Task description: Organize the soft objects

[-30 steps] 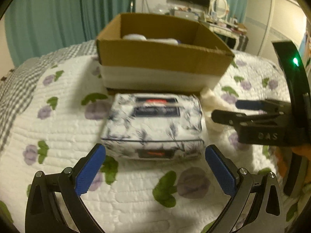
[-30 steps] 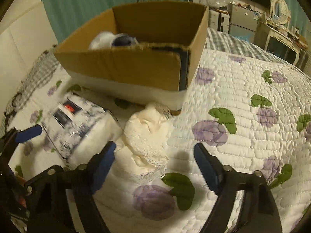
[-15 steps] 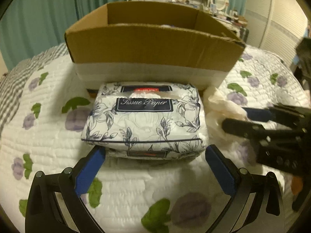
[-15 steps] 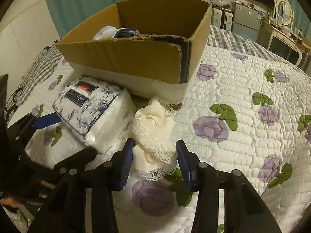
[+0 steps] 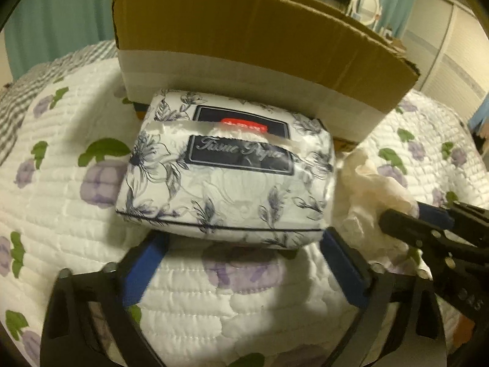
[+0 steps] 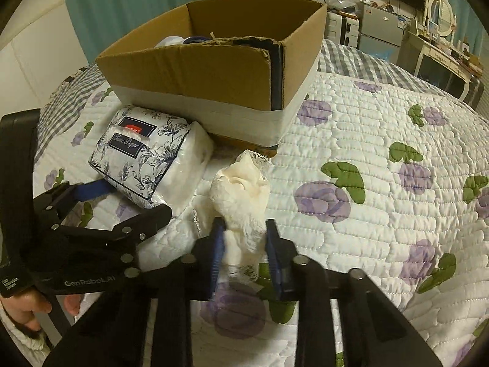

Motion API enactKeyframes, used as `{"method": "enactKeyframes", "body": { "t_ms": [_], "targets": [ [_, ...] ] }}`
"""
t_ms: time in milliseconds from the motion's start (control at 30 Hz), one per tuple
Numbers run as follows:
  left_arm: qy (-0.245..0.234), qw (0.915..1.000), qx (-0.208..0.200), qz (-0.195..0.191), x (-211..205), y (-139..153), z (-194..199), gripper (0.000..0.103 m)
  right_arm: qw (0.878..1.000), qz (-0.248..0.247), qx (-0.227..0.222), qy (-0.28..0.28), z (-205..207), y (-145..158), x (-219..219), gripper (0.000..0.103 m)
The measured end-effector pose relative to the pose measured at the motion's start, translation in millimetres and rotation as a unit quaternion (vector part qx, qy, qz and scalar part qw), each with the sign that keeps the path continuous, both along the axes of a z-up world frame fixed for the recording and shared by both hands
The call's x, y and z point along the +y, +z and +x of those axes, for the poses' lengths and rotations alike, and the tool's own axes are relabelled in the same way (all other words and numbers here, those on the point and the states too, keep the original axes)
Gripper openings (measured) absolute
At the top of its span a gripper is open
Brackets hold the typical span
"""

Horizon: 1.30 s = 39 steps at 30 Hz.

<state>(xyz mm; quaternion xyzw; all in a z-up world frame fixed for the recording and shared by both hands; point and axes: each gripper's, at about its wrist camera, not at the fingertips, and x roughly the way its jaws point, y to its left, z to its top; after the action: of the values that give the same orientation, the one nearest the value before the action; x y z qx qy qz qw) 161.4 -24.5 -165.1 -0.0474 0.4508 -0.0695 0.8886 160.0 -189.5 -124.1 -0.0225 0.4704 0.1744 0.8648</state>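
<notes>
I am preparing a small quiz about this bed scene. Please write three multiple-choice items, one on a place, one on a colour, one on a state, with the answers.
1. Where does the tissue pack lie?
A. inside the cardboard box
B. on the quilt, in front of the cardboard box
C. on the floor

2. What colour are the flowers on the quilt?
A. purple
B. red
C. yellow

3. What is the right gripper doing?
A. hanging empty
B. gripping the box
C. pinching the cream lace cloth

Answers: 1 B, the pack rests before the cardboard box; 2 A, purple blooms with green leaves; 3 C, its jaws press the cream lace cloth.
</notes>
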Motion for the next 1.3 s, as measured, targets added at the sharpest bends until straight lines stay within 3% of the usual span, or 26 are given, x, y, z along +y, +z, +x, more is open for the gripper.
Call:
{"method": "enactKeyframes", "body": {
  "t_ms": [33,100,200,267,600,767,1000,1300],
  "targets": [
    [-0.004,1.0000,-0.001,-0.008,1.5,0.9,-2.0,0.079,1.000,0.000,-0.001,-0.001,-0.8,0.4,-0.6,0.020],
    [-0.015,0.9996,-0.003,-0.024,0.5,2.6,-7.2,0.052,1.000,0.001,-0.003,-0.006,-2.4,1.0,-2.1,0.019],
    [-0.028,0.9990,-0.001,-0.035,1.0,7.7,-14.8,0.022,1.000,0.000,-0.005,-0.012,-5.3,1.7,-3.9,0.018],
    [-0.031,0.9989,-0.001,-0.035,0.7,12.3,-18.8,0.015,1.000,-0.001,-0.008,-0.015,-8.4,2.6,-4.8,0.018],
    [-0.017,0.9996,-0.013,-0.018,21.6,35.5,-46.1,0.005,1.000,-0.004,-0.020,-0.016,-23.0,10.2,-0.6,0.018],
    [-0.005,0.9986,-0.052,-0.005,30.2,63.6,-68.2,0.002,0.999,-0.006,-0.030,-0.011,-31.2,20.2,2.6,0.018],
    [-0.011,0.9944,-0.105,0.006,32.5,113.9,-83.0,0.000,0.998,-0.009,-0.056,-0.008,-44.8,53.7,10.1,0.017],
    [-0.060,0.9893,-0.130,0.026,23.7,160.7,-97.6,0.000,0.996,-0.005,-0.092,-0.001,-67.7,100.0,21.9,0.017]
  ]
}}
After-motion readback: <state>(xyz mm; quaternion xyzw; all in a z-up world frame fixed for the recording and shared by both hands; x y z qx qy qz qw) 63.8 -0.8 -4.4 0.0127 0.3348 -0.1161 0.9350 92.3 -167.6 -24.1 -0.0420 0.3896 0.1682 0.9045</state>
